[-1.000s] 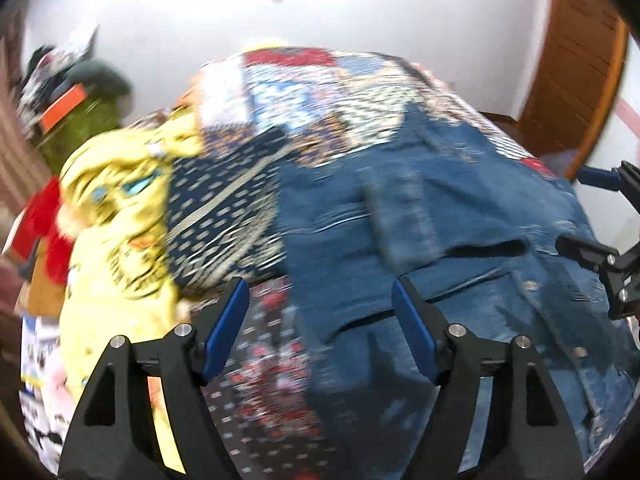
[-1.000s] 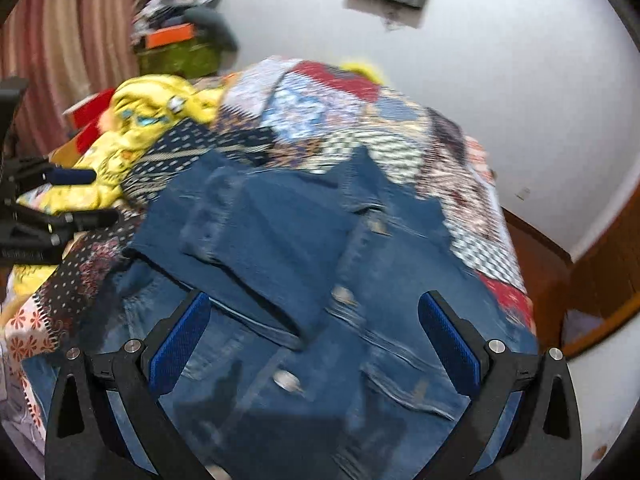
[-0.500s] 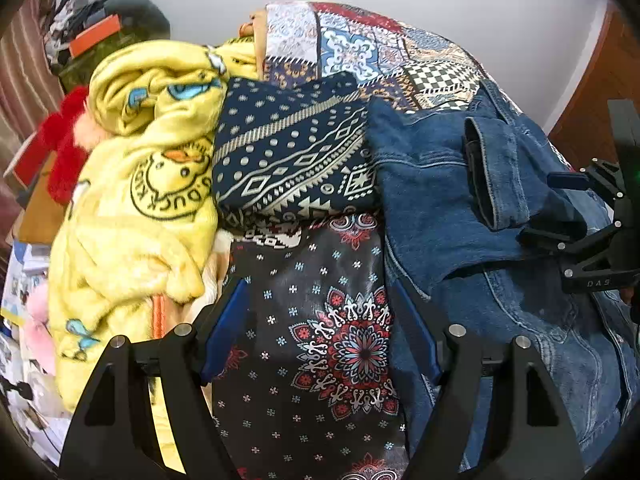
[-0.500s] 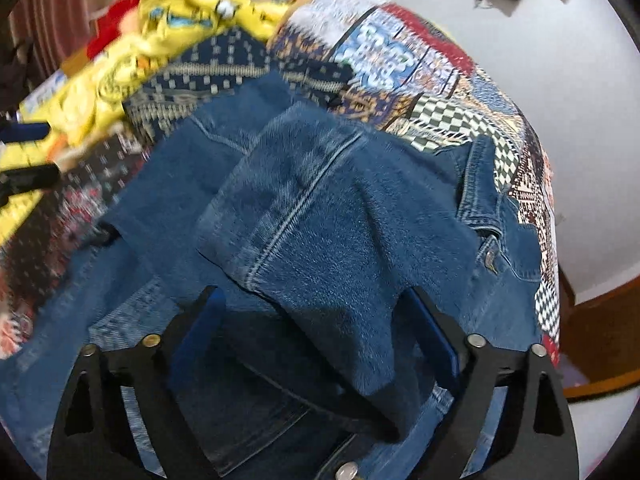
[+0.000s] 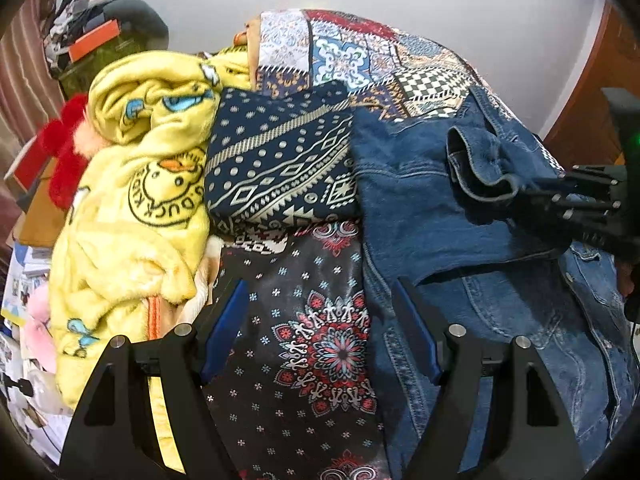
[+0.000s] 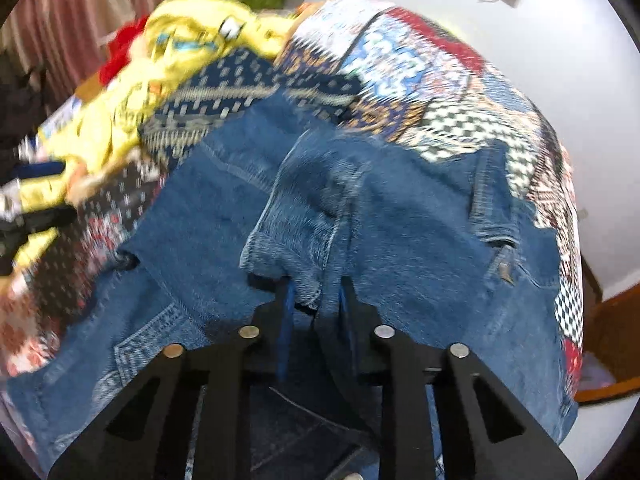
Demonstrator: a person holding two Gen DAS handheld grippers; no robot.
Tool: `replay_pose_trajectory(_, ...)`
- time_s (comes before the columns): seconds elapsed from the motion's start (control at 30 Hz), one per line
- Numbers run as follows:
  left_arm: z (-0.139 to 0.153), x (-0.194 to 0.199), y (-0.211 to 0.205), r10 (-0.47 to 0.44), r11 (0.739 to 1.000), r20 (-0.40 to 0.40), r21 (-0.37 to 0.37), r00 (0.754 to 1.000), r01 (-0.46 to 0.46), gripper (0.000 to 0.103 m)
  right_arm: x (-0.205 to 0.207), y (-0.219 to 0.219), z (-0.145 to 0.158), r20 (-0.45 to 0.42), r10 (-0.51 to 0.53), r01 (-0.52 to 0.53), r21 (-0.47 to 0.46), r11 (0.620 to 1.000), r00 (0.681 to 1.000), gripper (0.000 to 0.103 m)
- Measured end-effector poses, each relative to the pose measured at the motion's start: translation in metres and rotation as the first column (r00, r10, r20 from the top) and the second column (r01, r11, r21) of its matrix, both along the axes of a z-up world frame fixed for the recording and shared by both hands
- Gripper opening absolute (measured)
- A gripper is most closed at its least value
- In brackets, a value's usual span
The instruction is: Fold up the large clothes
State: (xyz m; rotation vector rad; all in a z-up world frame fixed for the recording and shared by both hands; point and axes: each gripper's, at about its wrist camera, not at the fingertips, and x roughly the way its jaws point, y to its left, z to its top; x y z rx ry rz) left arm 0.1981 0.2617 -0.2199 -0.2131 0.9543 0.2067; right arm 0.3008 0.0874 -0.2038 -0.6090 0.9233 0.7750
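Observation:
A blue denim jacket lies on the patchwork bedspread, with one sleeve folded across its body. My right gripper is shut on the sleeve cuff and holds it above the jacket body. It also shows at the right edge of the left wrist view, pinching the cuff. My left gripper is open and empty, over a dark floral cloth just left of the jacket's edge.
A folded navy patterned cloth and a yellow fleece blanket lie left of the jacket. A red plush item and cluttered boxes stand at the far left. A wooden door is at the right.
My right gripper closed on the denim sleeve cuff and lifted it. My left gripper moved left, off the jacket, and stayed open.

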Motion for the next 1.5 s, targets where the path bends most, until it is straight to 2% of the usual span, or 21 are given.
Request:
replay_pose_trajectory(0.17, 0.019, 0.005, -0.015, -0.016, 1.000, 0.029, 0.017, 0.999, 0.015, 0.073, 0.013, -0.038, 0.036, 0.011, -0.117, 0.115, 0.124, 0.986, 0.993, 0.017)
replay_pose_trajectory(0.33, 0.032, 0.012, -0.035, -0.038, 0.999, 0.054, 0.034, 0.998, 0.036, 0.073, 0.026, -0.093, 0.068, 0.023, -0.246, 0.234, 0.236, 0.943, 0.969, 0.016)
replay_pose_trajectory(0.47, 0.034, 0.023, -0.054, -0.056, 0.998, 0.052, 0.031, 0.997, 0.055, 0.073, 0.030, -0.138, 0.077, 0.002, -0.326, 0.311, 0.299, 0.902, 0.945, 0.015)
replay_pose_trajectory(0.57, 0.031, 0.033, -0.068, -0.069, 0.997, 0.038, 0.037, 0.997, 0.068, 0.073, 0.029, -0.169, 0.074, -0.029, -0.371, 0.359, 0.329, 0.873, 0.928, 0.015)
replay_pose_trajectory(0.73, 0.015, 0.056, -0.087, -0.092, 0.995, -0.005, 0.038, 0.996, 0.093, 0.073, 0.028, -0.212, 0.046, -0.129, -0.429, 0.446, 0.348, 0.825, 0.894, 0.015)
replay_pose_trajectory(0.93, -0.029, 0.078, -0.097, -0.086, 0.994, -0.120, 0.056, 0.989, 0.093, 0.073, 0.032, -0.245, 0.004, -0.249, -0.475, 0.535, 0.325, 0.780, 0.844, 0.015)
replay_pose_trajectory(1.0, -0.046, 0.080, -0.096, -0.081, 0.995, -0.158, 0.043, 0.984, 0.089, 0.073, 0.031, -0.253, -0.005, -0.261, -0.492, 0.555, 0.320, 0.768, 0.831, 0.015)
replay_pose_trajectory(1.13, -0.050, 0.077, -0.092, -0.071, 0.997, -0.144, 0.020, 0.987, 0.075, 0.076, 0.025, -0.268, -0.010, -0.240, -0.526, 0.578, 0.305, 0.757, 0.816, 0.016)
replay_pose_trajectory(1.23, -0.051, 0.075, -0.090, -0.065, 0.998, -0.145, 0.011, 0.987, 0.068, 0.078, 0.022, -0.278, -0.009, -0.242, -0.542, 0.593, 0.298, 0.748, 0.805, 0.026)
replay_pose_trajectory(1.3, -0.050, 0.073, -0.090, -0.062, 0.998, -0.147, 0.011, 0.987, 0.065, 0.078, 0.019, -0.288, -0.010, -0.227, -0.569, 0.613, 0.278, 0.740, 0.790, 0.042)
replay_pose_trajectory(1.43, -0.043, 0.070, -0.092, -0.068, 0.997, -0.153, 0.036, 0.986, 0.074, 0.078, 0.012, -0.310, -0.008, -0.238, -0.621, 0.665, 0.265, 0.698, 0.746, 0.057)
replay_pose_trajectory(1.5, -0.035, 0.070, -0.096, -0.083, 0.994, -0.146, 0.055, 0.986, 0.092, 0.078, 0.009, -0.328, -0.004, -0.271, -0.645, 0.699, 0.274, 0.660, 0.715, 0.063)
